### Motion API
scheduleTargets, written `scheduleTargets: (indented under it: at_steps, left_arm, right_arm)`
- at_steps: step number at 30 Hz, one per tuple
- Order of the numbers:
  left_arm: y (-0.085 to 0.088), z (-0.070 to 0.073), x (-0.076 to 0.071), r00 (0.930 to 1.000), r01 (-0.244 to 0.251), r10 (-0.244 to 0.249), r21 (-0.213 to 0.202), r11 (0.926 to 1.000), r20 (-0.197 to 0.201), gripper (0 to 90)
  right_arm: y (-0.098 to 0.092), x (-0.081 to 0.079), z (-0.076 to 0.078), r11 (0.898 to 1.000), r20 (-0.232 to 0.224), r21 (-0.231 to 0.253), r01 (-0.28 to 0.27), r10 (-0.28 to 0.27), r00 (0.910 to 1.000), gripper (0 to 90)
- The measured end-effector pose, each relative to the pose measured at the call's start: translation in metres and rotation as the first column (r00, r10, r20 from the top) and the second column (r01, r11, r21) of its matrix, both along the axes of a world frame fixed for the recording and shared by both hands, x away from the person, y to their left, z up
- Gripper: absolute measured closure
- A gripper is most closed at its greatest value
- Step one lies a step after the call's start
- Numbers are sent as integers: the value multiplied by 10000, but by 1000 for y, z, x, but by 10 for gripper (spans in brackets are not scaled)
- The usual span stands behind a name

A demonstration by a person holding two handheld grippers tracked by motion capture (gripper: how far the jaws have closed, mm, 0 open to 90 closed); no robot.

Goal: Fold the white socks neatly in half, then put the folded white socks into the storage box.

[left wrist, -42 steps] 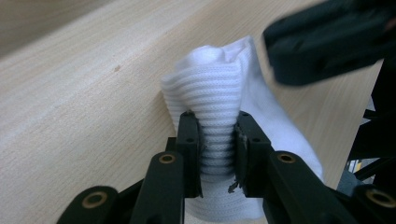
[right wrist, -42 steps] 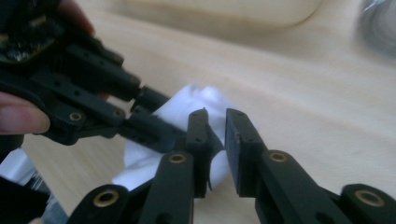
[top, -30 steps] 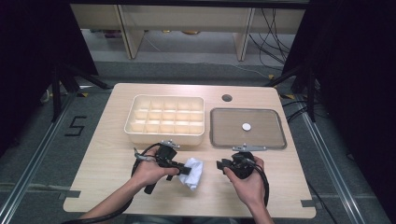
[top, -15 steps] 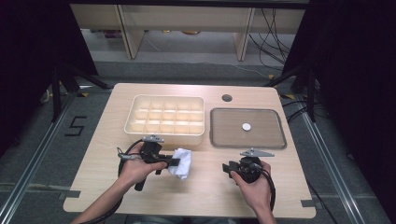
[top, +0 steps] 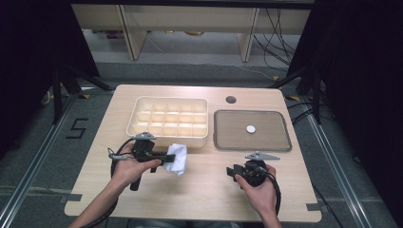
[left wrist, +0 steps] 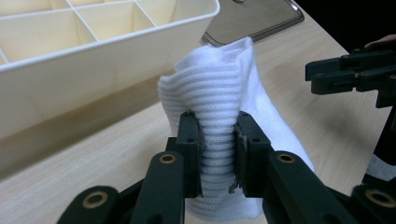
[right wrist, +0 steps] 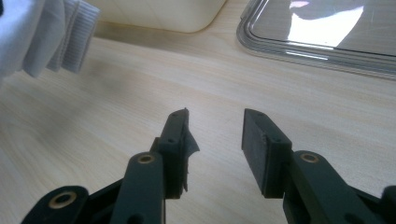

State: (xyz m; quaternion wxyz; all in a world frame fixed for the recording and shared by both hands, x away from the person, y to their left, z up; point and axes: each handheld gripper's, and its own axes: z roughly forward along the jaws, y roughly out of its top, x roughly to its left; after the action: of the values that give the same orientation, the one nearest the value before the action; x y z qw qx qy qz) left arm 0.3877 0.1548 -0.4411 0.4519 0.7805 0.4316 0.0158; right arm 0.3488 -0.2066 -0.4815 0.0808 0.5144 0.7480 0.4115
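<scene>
So on the left side, the left gripper (top: 164,156) has its fingers clamped on a folded white sock (left wrist: 224,116), pinching a thick ribbed bunch of it, with the rest flopping out beyond the tips. It's held just above the bench (top: 204,194), right in front of the cream divider box (top: 168,118), near its front wall but not touching as far as I can tell.

Biggest risk imo: the grip is only on the bundle's middle, so the loose layers could unfold or slide out if it gets swung toward the box. The dangling end might also snag on the box rim and drag the whole thing open, or end up straddling two compartments.

Moving right, the right gripper (top: 236,172) sits low over bare bench with its fingers a fair way apart and nothing between them; they've just been opening. If it comes in to help, it could easily tug the sock out of the left grip.

Far right, the grey tray (top: 280,142) with the small white disc (top: 250,128) sits well clear.
</scene>
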Motion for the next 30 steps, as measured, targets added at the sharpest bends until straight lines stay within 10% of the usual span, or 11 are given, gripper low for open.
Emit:
scheduleTargets:
  at_steps: [15,30]
  left_arm:
    - [29,16,7,9943,-884,907,-436,9951,552,742]
    - [66,46,44,9673,-2032,2060,-341,9785,1478,741]
  right_arm:
    - [0,1,-1,9999,-21,-98,-59,58,10000,617]
    - [-4,0,-3,9998,63,-174,-32,33,10000,609]
